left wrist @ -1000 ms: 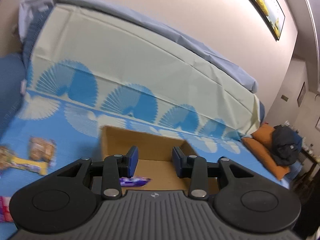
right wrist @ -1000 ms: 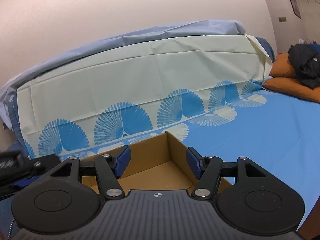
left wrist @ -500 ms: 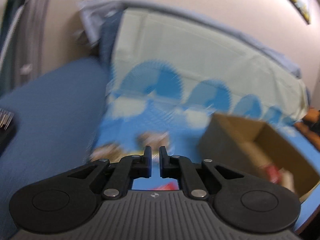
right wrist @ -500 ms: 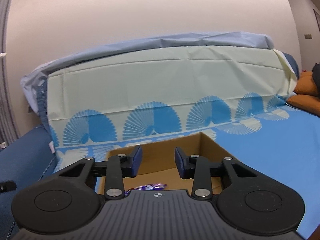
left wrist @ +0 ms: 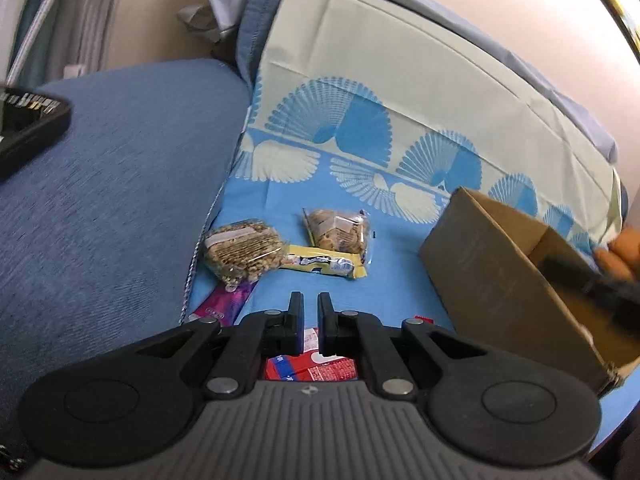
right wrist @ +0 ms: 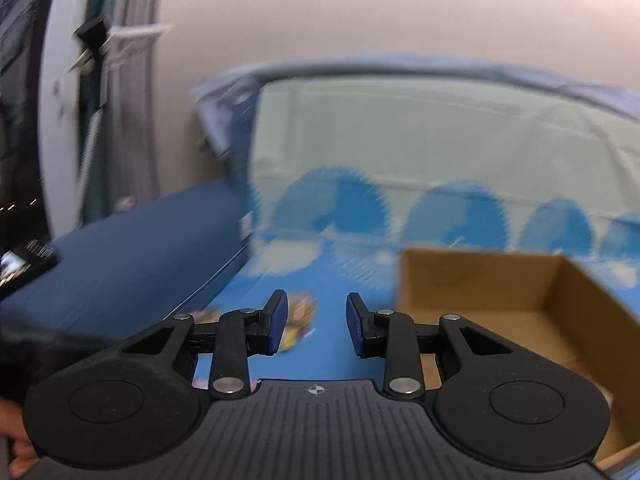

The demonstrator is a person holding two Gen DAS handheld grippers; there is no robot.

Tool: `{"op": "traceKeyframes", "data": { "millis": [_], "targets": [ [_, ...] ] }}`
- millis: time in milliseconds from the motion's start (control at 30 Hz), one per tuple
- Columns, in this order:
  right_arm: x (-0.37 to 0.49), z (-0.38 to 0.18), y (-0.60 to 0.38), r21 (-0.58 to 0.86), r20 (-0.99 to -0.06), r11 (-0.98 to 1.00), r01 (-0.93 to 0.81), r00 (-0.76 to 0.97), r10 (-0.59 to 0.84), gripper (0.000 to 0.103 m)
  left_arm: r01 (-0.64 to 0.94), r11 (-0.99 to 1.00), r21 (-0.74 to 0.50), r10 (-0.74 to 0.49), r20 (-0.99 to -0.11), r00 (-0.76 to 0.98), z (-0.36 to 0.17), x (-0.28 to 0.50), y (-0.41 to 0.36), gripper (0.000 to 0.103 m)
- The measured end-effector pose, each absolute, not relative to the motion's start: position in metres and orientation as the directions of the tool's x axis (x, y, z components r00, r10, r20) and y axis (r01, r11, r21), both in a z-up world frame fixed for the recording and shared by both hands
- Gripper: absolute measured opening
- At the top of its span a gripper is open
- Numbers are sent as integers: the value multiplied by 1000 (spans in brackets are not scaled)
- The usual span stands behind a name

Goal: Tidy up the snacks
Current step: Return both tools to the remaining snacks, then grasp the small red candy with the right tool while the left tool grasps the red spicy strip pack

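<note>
1. While poised low over the blue cloth (left wrist: 400,276), left gripper (left wrist: 310,304) nearly closed, only a thin slit between the fingers, nothing clamped.
2. Directly beneath it, red snack packet (left wrist: 316,368), mostly hidden by the gripper body.
3. Farther out: yellow bar (left wrist: 324,266), touching the clear oat-bar pack (left wrist: 242,250); second clear cookie pack (left wrist: 338,230) just behind; purple wrapper (left wrist: 224,304) partly under the oat-bar pack.
4. To the right, open cardboard box (left wrist: 488,276), cut off at the frame edge.
5. Right gripper (right wrist: 316,320) with jaws closing, gap clear, nothing between; box (right wrist: 520,292) beside it.
6. Right view blurred; snacks past the left pad unreadable.
</note>
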State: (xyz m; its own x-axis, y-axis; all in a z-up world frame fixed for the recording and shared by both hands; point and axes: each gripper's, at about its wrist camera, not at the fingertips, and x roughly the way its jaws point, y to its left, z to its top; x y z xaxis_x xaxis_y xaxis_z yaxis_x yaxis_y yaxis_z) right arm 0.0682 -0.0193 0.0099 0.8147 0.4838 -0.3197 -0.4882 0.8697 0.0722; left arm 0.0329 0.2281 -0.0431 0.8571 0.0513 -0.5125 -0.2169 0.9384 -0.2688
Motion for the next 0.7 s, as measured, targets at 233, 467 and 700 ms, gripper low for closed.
{"op": "traceKeyframes", "data": {
  "millis": [233, 467, 700],
  "targets": [
    [113, -26, 38, -25, -516, 917, -398, 790, 330, 37, -204, 948, -243, 44, -538, 842, -45, 41, 224, 7],
    [150, -85, 58, -108, -642, 946, -306, 748, 169, 41, -178, 958, -226, 6, -603, 797, -57, 61, 220, 25],
    [169, -105, 59, -67, -683, 950, -305, 708, 179, 40, -176, 977, -123, 45, -685, 727, -80, 101, 213, 81]
  ]
}}
